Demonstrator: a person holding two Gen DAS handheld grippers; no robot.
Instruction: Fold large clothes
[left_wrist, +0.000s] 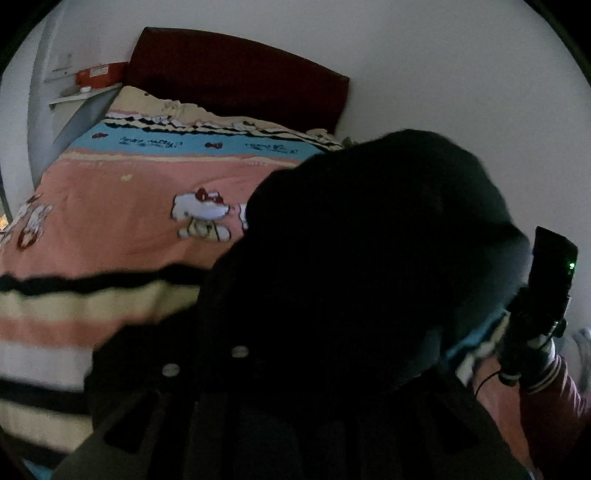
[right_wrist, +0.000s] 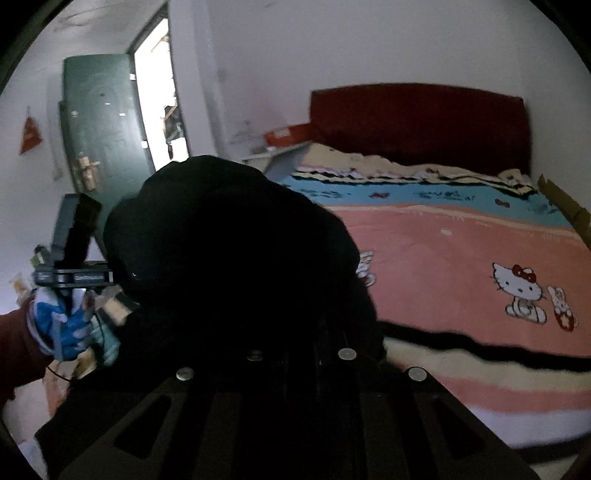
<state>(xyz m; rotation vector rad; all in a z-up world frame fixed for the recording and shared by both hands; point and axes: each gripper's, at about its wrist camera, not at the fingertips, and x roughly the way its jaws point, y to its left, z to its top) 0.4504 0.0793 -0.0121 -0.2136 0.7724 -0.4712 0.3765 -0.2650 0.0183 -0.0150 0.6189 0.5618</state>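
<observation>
Both tongs are closed down on the black garment, held off the bed. The fabric buries the fingertips in both wrist views, so the grip point itself isn't visible.

Left wrist view: garment fills centre to lower right of the frame, top edge a rounded hump. Left tongs sit under it, jaws narrow. Right tongs stick out at the right edge, with a striped cuff and red sleeve below.

Right wrist view: garment bunches centre-left, over the right tongs. Left tongs at the left edge, gripped by a hand in a blue-and-white glove.

Open room: pink cartoon-cat blanket is bare from the garment's edge to the dark red headboard. The black stripe near the bed's near edge is unobstructed. A cardboard edge runs along the bed's right side. Green door stands open in the upper left, and there's an orange box on the shelf next to the headboard.
</observation>
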